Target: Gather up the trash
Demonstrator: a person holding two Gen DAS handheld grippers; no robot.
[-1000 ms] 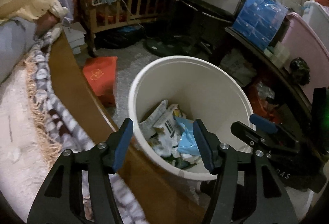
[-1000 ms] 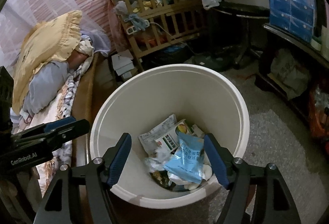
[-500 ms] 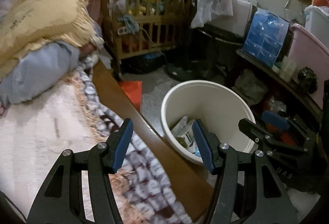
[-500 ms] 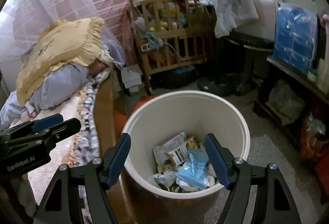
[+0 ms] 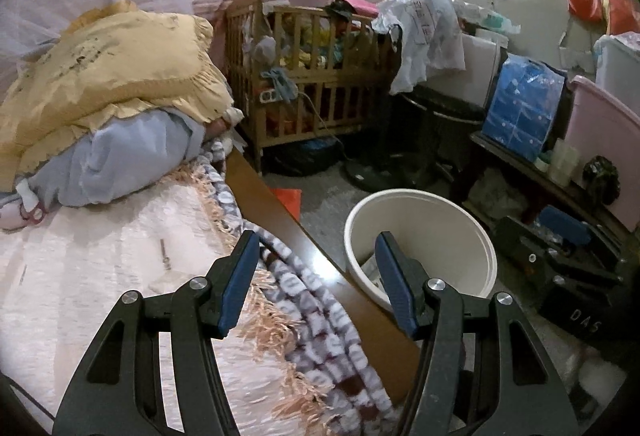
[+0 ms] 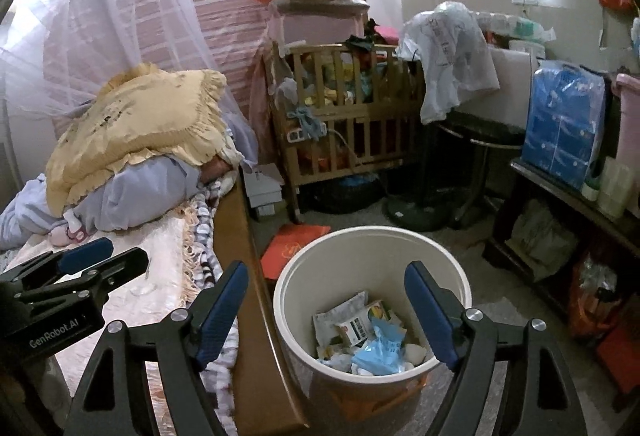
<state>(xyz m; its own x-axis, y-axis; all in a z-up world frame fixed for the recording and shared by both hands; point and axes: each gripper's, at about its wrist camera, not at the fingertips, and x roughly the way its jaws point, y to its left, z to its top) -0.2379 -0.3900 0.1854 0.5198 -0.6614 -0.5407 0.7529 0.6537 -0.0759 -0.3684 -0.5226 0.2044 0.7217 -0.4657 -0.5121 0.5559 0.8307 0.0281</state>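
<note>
A white trash bin (image 6: pixel 372 248) stands on the floor beside the bed's wooden rail. In it lie wrappers, among them a blue packet (image 6: pixel 378 350) and a white packet (image 6: pixel 340 316). The bin also shows in the left wrist view (image 5: pixel 420 224). My right gripper (image 6: pixel 326 306) is open and empty, high above the bin. My left gripper (image 5: pixel 316 276) is open and empty, over the bed's edge, left of the bin. The left gripper also shows in the right wrist view (image 6: pixel 96 260), and the right one in the left wrist view (image 5: pixel 560 236).
The bed (image 5: pixel 100 268) with a fringed blanket (image 5: pixel 304 308), a yellow pillow (image 5: pixel 108 76) and a wooden side rail (image 5: pixel 280 212) lies left. A red folder (image 6: pixel 296 244) lies on the floor. A wooden crib (image 6: pixel 344 116), a fan base (image 5: pixel 384 172) and a dark shelf (image 6: pixel 568 196) stand around.
Both grippers have risen and drawn back from the bin. The left one has swung left over the bed. The bin looks smaller and more of the room shows.
</note>
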